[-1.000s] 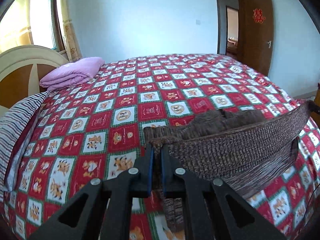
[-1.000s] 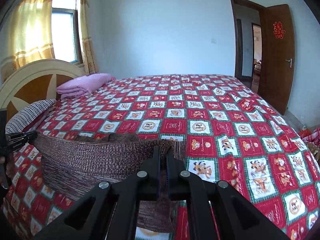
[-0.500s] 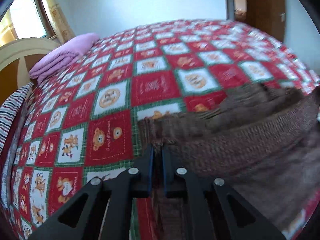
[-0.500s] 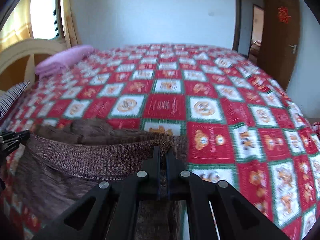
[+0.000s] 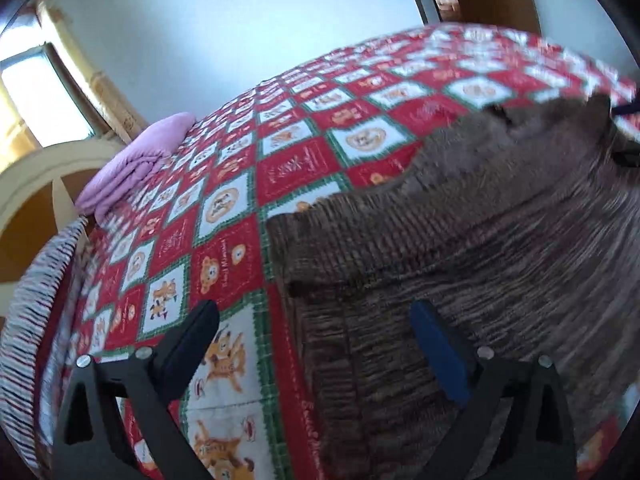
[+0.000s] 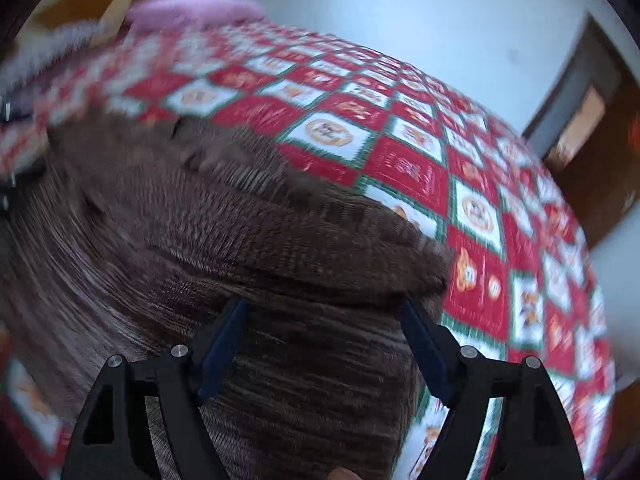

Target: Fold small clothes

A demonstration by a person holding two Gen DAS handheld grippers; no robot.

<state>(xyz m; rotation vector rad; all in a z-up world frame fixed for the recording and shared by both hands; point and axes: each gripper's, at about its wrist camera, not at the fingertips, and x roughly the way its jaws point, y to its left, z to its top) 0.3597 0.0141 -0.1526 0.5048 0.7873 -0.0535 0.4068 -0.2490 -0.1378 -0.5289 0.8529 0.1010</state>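
Observation:
A brown knitted garment [image 5: 460, 248] lies spread on the red patterned bedspread [image 5: 224, 264], its ribbed edge folded over. My left gripper [image 5: 316, 320] hovers over the garment's left corner with its jaws opening wide; the corner lies loose between them, untouched by the pads. In the right wrist view the same garment [image 6: 240, 220] fills the lower left. My right gripper [image 6: 324, 320] is over its right end, jaws opening, with knit between the fingers but no pad pressing on it. The right gripper shows blurred at the far right of the left wrist view.
A folded pink blanket [image 5: 136, 160] rests near the cream headboard [image 5: 36, 172], beside a striped pillow [image 5: 36, 304]. A window [image 5: 36, 96] is at the left. A brown door [image 6: 600, 152] stands at the right. Bedspread stretches beyond the garment.
Both grippers came down toward the bed with the garment stretched between them, then let go of its corners and opened wide. The garment now lies on the bedspread. Both views have tilted.

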